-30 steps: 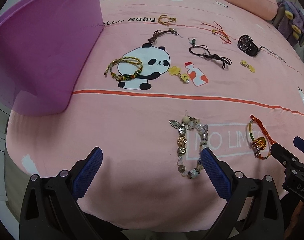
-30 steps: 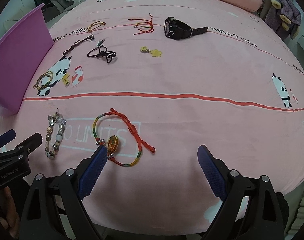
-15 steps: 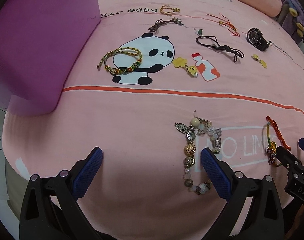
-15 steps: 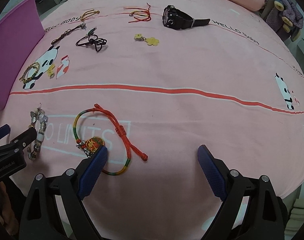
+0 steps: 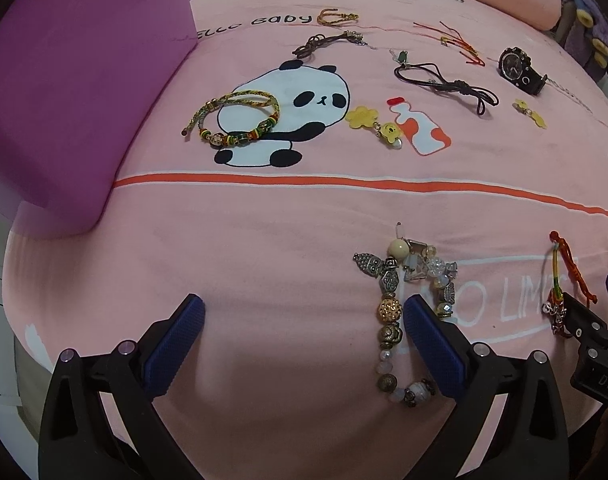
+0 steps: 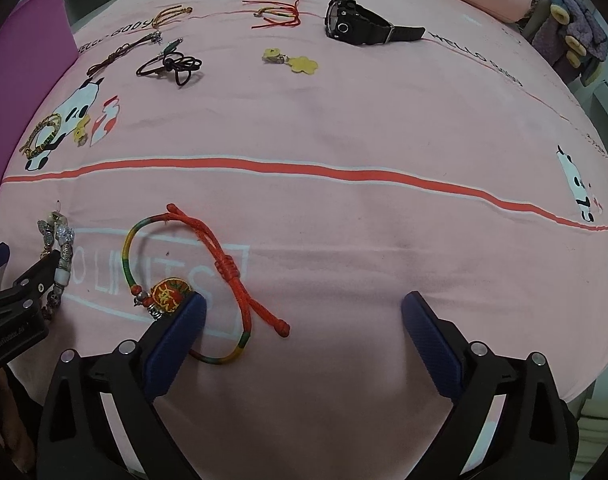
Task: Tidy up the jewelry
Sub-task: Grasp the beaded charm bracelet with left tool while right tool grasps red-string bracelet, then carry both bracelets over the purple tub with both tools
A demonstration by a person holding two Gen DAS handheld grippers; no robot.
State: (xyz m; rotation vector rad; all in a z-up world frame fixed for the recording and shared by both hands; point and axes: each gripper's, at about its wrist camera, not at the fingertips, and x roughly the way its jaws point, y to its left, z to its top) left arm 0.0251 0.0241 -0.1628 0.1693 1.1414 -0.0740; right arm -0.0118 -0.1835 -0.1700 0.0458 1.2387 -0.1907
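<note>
Beaded bracelet (image 5: 403, 316) lying on the pink bed sheet (image 5: 288, 216), just below the orange stripe (image 5: 343, 182), with the right finger of the left claw (image 5: 304, 336) resting inside its loop. Left claw spread wide, gripping nothing. Red cord bracelet (image 6: 208, 276) also below the stripe, to the right of the beaded one, its round charm touching the left finger of the right claw (image 6: 304, 332). Right claw spread wide too, empty. Above the stripe: braided bracelet (image 5: 236, 120) on the panda print, black watch (image 6: 359, 24) further right.
</note>
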